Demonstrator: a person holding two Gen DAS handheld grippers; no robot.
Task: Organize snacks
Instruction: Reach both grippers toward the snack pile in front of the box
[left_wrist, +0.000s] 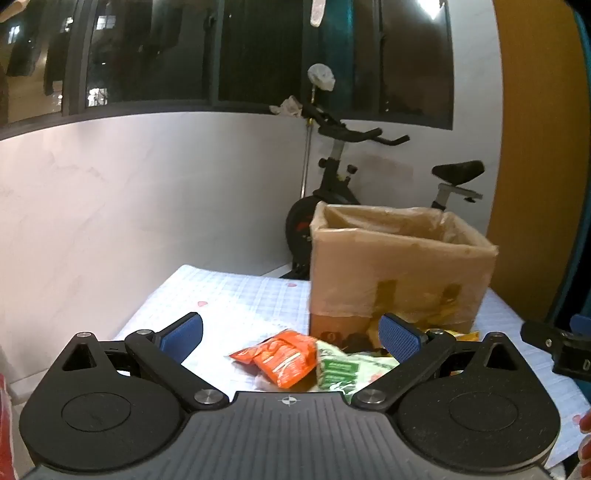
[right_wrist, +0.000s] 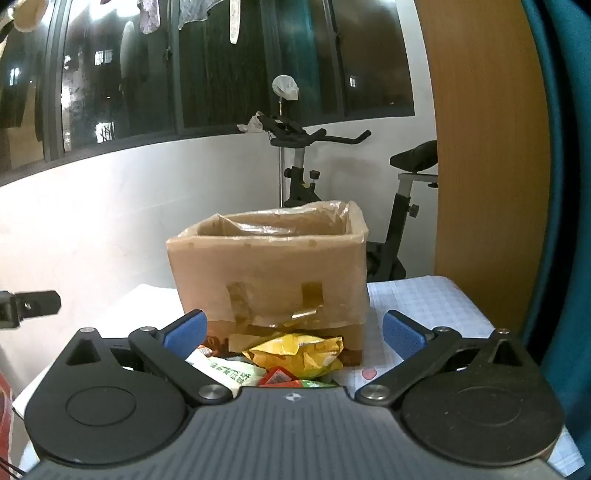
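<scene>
Right wrist view: bag-lined cardboard box (right_wrist: 266, 266), contents hidden; both grippers (right_wrist: 291, 338) (left_wrist: 291, 338) spread wide, empty.

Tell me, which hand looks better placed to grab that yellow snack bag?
Probably the right: the yellow bag lies centred ahead of the open right gripper. The left gripper faces the orange packet instead.

Orange packet (left_wrist: 282, 360), green-and-white packet (left_wrist: 341, 369) and crumpled yellow packet (right_wrist: 295, 356) lie loose before my open-topped, plastic-lined cardboard box (right_wrist: 267, 273), standing upright.
</scene>
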